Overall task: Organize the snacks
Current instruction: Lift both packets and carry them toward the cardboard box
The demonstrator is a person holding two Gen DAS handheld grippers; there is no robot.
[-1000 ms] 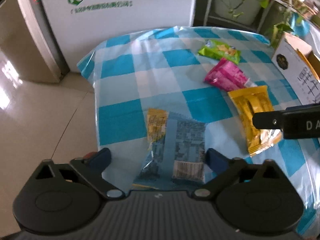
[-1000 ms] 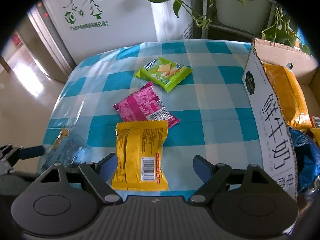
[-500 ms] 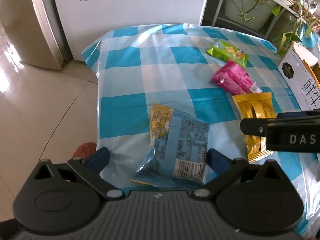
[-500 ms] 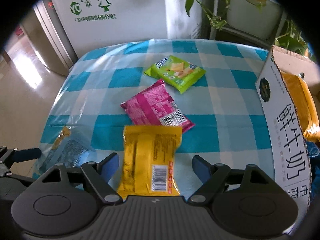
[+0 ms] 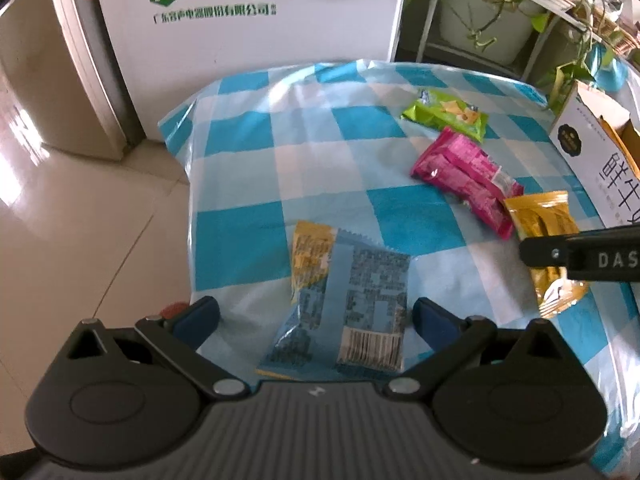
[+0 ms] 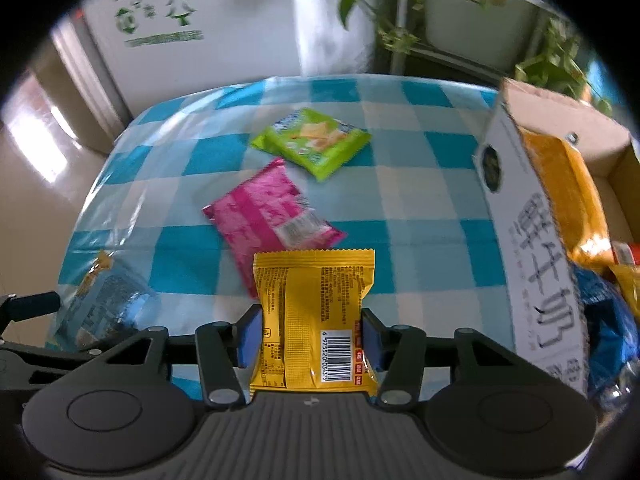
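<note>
Jaws of right gripper [image 6: 311, 340] just closed on yellow snack packet [image 6: 314, 316] above checked counter [image 6: 420, 216]; left gripper [image 5: 316, 312] wide over blue packet [image 5: 352, 304]. Best lifted level, toward carton [image 6: 532, 248].

The bench [image 5: 256, 128] wore a glossy cloth of blue and white checks. Four snack packets lay on it — a green one [image 6: 312, 142] farthest back, a pink one [image 6: 268, 216] just nearer, a yellow one [image 6: 314, 312] overlapping the pink packet's near corner, and a blue-and-yellow one [image 5: 348, 304] near the left edge. An open cardboard box [image 6: 528, 248] (printed white side) stood at the right.
</note>
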